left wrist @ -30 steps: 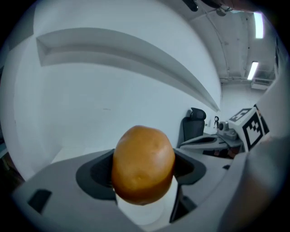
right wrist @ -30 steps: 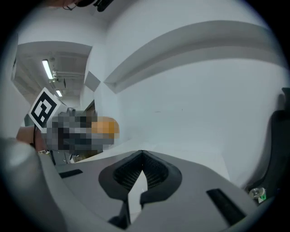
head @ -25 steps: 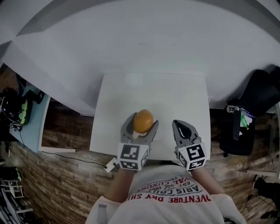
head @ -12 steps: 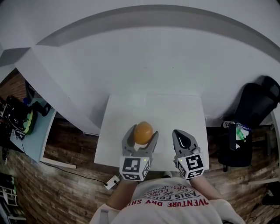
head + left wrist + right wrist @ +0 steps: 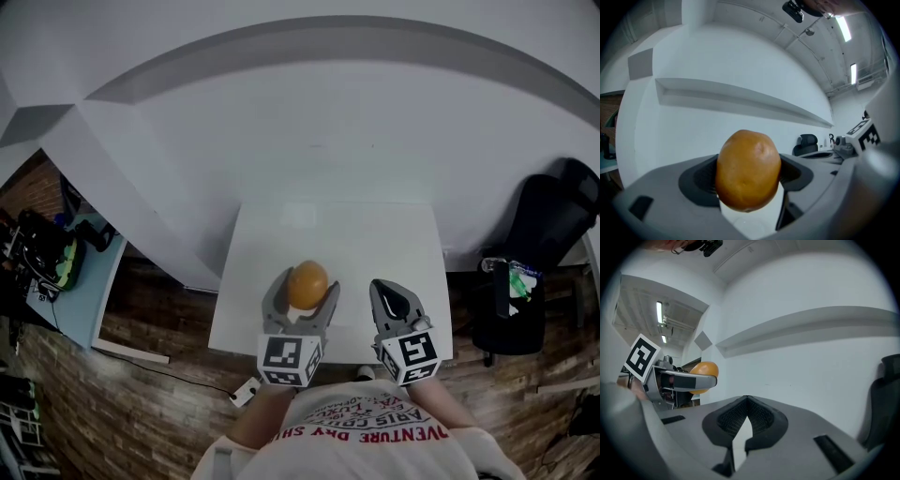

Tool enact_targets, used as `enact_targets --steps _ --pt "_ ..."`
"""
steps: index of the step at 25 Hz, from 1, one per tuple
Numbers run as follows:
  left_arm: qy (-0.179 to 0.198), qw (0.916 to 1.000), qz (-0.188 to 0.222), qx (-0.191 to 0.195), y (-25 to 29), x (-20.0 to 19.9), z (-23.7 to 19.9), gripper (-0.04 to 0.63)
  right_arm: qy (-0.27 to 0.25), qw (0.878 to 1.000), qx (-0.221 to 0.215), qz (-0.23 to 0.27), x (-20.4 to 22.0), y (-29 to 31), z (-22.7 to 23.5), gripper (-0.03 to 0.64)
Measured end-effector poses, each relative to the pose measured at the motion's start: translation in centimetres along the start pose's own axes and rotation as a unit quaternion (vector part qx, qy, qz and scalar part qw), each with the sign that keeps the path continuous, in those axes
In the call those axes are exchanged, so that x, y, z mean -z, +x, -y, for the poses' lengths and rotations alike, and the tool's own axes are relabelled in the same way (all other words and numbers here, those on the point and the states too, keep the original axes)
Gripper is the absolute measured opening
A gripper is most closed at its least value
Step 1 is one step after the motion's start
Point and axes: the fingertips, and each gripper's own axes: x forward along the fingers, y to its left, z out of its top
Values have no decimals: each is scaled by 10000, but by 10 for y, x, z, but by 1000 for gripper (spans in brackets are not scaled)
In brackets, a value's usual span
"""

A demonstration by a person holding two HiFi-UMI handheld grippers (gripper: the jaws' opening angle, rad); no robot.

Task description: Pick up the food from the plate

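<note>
Above the near edge of the white tabletop [image 5: 356, 234], the left hand-held gripper [image 5: 303, 284] is clamping the food [image 5: 747, 168] across its middle, holding it clear of the surface. The food is showing as a smooth, rounded, orange-brown lump with a faint dimple. It is probably light and firm but rather slippery, so a grip at its widest part is suiting it. To the right, the right hand-held gripper [image 5: 746, 399] is hovering, clenched on nothing.
</note>
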Motion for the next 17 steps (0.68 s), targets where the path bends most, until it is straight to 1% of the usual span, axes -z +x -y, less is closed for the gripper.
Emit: enact_targets --steps 8,17 --pt "24 10000 -87 32 5 9 1 360 11 10000 74 48 0 1 7 4" --pt "17 9999 -96 -44 9 8 3 360 71 10000 22 8 3 2 14 4"
